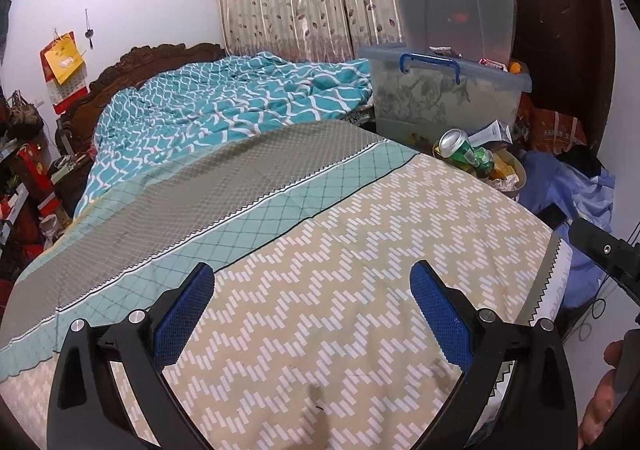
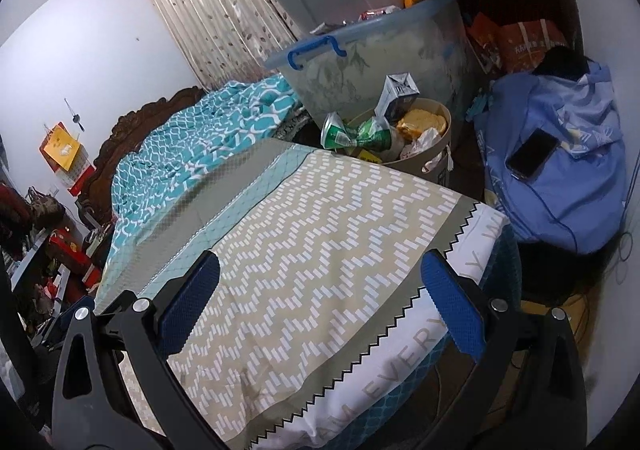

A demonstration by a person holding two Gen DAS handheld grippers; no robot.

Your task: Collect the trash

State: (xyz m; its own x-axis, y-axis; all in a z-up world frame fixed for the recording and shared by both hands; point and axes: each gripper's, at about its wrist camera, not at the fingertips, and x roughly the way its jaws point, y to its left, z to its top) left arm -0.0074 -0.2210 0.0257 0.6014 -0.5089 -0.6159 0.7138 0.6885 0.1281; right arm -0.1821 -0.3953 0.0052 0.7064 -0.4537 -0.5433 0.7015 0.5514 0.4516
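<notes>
A tan round bin stands beside the bed's far corner, filled with trash: a crushed green can, a small carton and yellow wrappers. In the left wrist view the same bin shows behind the bed edge with the green can on top. My left gripper hovers open over the zigzag-patterned bedspread, nothing between its blue pads. My right gripper is open too, above the bed's corner, empty.
Stacked clear storage boxes with blue lids rise behind the bin. A blue garment with a phone on it lies to the right. A teal quilt is bunched at the headboard. Clutter lines the left wall.
</notes>
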